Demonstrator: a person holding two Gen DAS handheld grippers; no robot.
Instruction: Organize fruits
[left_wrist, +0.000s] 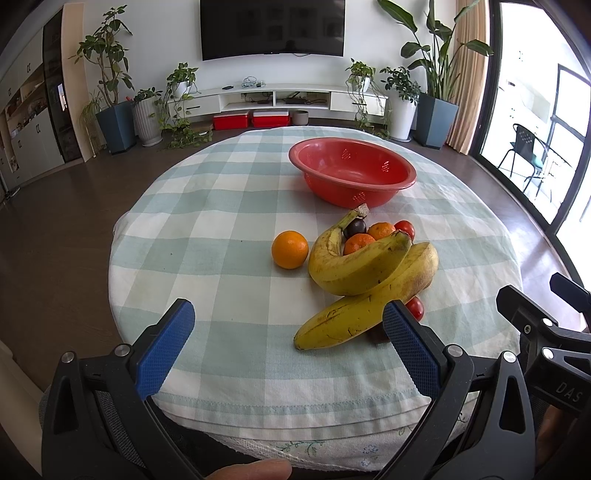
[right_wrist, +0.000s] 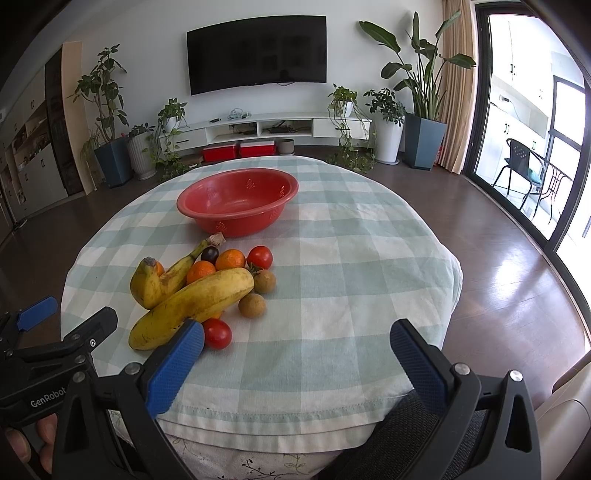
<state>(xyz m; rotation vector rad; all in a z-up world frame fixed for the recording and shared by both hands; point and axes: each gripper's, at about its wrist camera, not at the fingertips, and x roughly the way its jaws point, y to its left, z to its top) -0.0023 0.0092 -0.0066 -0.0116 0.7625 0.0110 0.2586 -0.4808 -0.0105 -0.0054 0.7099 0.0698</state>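
A red colander bowl (left_wrist: 352, 170) (right_wrist: 238, 199) stands empty at the table's far side. In front of it lies a fruit pile: two bananas (left_wrist: 364, 271) (right_wrist: 192, 302), small oranges (left_wrist: 381, 230) (right_wrist: 229, 259), a dark plum (left_wrist: 354, 228) (right_wrist: 209, 254), red tomatoes (left_wrist: 405, 228) (right_wrist: 260, 257) and two brown longans (right_wrist: 252, 305). One orange (left_wrist: 290, 249) sits apart, left of the pile. My left gripper (left_wrist: 288, 332) is open and empty at the near edge, left of the pile. My right gripper (right_wrist: 297, 345) is open and empty, right of the pile.
The round table has a checked green-and-white cloth (left_wrist: 221, 221) (right_wrist: 351, 258). Dark wood floor surrounds it. Behind are a TV, a low white cabinet, potted plants and red boxes. The right gripper's body (left_wrist: 546, 332) shows at the left wrist view's right edge.
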